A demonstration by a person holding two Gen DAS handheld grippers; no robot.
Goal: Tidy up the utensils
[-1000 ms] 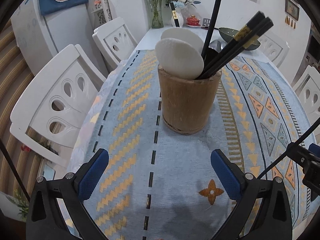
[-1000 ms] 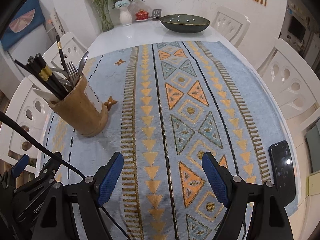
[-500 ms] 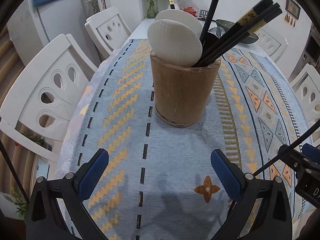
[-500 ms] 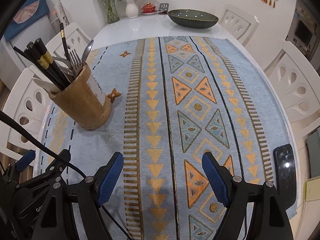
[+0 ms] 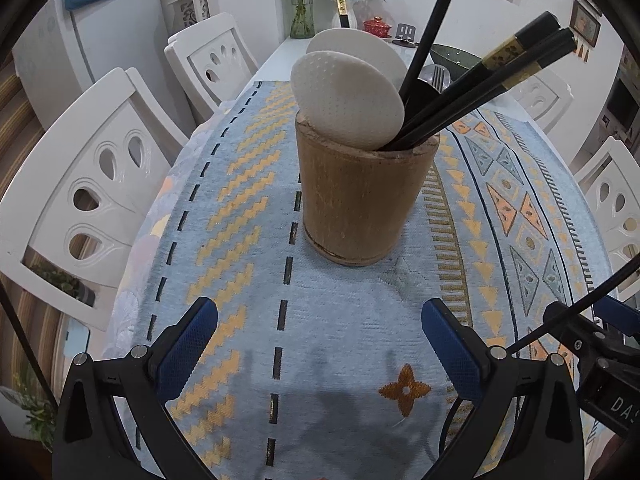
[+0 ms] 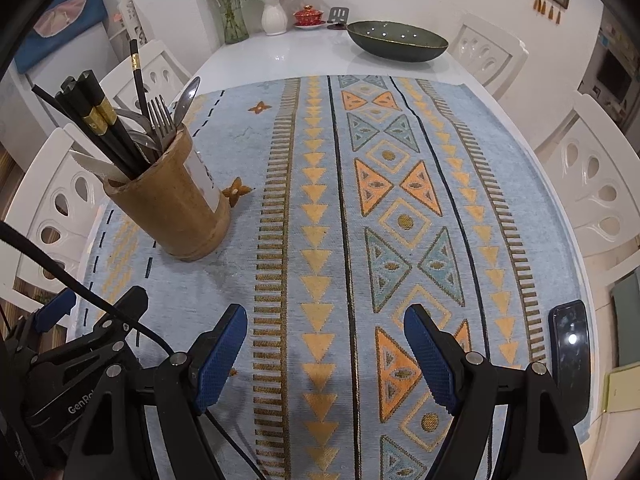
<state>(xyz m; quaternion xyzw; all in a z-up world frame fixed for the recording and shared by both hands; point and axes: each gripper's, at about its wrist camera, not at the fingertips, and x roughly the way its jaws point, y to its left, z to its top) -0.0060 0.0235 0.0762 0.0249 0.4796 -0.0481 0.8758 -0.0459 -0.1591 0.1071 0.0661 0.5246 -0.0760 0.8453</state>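
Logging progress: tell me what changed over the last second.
The left gripper moved closer to the wooden utensil holder, which now looms larger ahead. The right gripper crept slightly forward. Both stayed open and empty; the holder's chopsticks are untouched.

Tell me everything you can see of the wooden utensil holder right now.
The wooden utensil holder is a tan, round, bamboo-like cup with a ring near its base and a white label on one side. It stands upright on the patterned table runner, left of its middle. It holds black chopsticks, two white round paddles, a fork and spoons. Neither gripper touches it.
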